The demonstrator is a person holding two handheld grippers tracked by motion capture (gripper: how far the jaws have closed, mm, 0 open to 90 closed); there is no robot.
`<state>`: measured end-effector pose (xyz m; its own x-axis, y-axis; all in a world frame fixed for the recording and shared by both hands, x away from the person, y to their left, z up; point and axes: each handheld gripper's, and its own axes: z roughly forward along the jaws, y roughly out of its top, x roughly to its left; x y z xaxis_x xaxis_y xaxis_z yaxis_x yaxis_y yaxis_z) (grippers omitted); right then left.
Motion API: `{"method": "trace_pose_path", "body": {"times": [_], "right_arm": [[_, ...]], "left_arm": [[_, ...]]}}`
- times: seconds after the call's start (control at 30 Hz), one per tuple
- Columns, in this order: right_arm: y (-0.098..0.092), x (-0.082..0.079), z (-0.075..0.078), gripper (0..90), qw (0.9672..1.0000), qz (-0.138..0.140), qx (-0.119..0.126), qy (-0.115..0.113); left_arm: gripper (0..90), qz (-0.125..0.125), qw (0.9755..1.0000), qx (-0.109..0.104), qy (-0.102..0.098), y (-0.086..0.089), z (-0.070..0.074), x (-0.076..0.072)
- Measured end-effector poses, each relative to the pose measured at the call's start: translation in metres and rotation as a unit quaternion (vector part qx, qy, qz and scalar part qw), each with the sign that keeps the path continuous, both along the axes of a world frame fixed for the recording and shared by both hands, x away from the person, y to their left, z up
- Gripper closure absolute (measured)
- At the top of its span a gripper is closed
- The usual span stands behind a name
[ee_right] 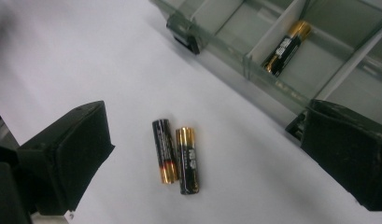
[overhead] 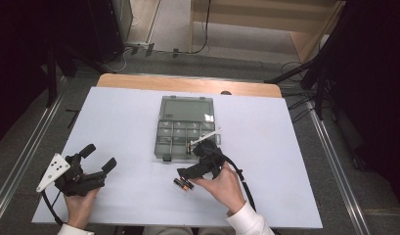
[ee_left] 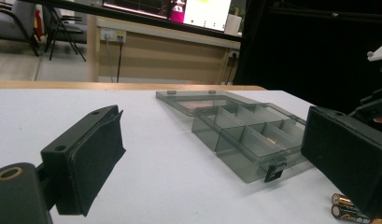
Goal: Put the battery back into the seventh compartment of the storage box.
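A smoky clear compartment box [overhead: 158,142] lies open mid-table, its lid [overhead: 186,107] folded back. One AA battery [ee_right: 286,46] lies in a front compartment. Two more batteries [ee_right: 179,154] lie side by side on the white table, in front of the box [ee_right: 254,65]; the pair [overhead: 184,184] shows by my right hand. My right gripper [ee_right: 212,149] hovers over them, open, nothing between its pads. My left gripper [overhead: 100,156] rests at the near left, open and empty. Its view [ee_left: 216,158] looks across the table at the box [ee_left: 235,163] and the two batteries [ee_left: 350,210].
The white table top [overhead: 114,122] ends in a wooden strip at the back. A black cable [overhead: 241,181] trails from my right gripper toward the front edge. Black stands and floor cables surround the table; a desk with screens [ee_left: 202,11] stands beyond.
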<state>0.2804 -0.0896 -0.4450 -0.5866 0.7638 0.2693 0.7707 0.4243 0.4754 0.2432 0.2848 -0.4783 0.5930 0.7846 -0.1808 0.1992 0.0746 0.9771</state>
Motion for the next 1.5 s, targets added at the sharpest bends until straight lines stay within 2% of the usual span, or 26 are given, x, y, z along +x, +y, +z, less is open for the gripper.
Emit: {"method": "trace_pose_path", "body": {"times": [0.23,0.37,0.5,0.77,1.03,1.23,1.3,1.4,1.5], "right_arm": [[0.009,-0.005,-0.006,5.8,0.998,0.03,-0.054,0.01],[0.014,-0.007,-0.01,12.5,0.9951,0.052,-0.084,0.013],[0.019,-0.008,-0.015,18.4,0.9919,0.06,-0.111,0.017],[0.025,-0.008,-0.018,31.5,0.99,0.056,-0.128,0.017],[0.033,-0.008,-0.021,45.6,0.986,0.06,-0.154,0.022],[0.04,-0.009,-0.026,67.0,0.9791,0.065,-0.19,0.031],[0.041,-0.009,-0.027,75.5,0.9787,0.064,-0.193,0.029],[0.041,-0.01,-0.027,77.0,0.9775,0.065,-0.199,0.029],[0.041,-0.01,-0.027,77.3,0.9777,0.066,-0.197,0.032]], "left_arm": [[5.6,0.0,1.0,0.0,0.002,-0.001,0.0,0.0],[5.6,-0.001,1.0,0.002,0.002,-0.001,-0.001,0.001],[5.6,-0.001,1.0,0.0,0.003,-0.001,-0.001,0.001],[5.6,-0.002,1.0,0.002,0.003,-0.001,-0.001,0.001],[5.6,-0.002,1.0,0.001,0.004,-0.001,-0.001,0.001],[5.6,-0.004,1.0,0.006,0.005,-0.002,-0.001,0.001],[5.6,-0.004,1.0,0.006,0.004,-0.002,-0.001,0.001],[5.6,-0.003,1.0,0.005,0.005,-0.001,-0.001,0.001],[5.6,-0.005,1.0,0.006,0.004,-0.002,-0.001,0.001]]}}
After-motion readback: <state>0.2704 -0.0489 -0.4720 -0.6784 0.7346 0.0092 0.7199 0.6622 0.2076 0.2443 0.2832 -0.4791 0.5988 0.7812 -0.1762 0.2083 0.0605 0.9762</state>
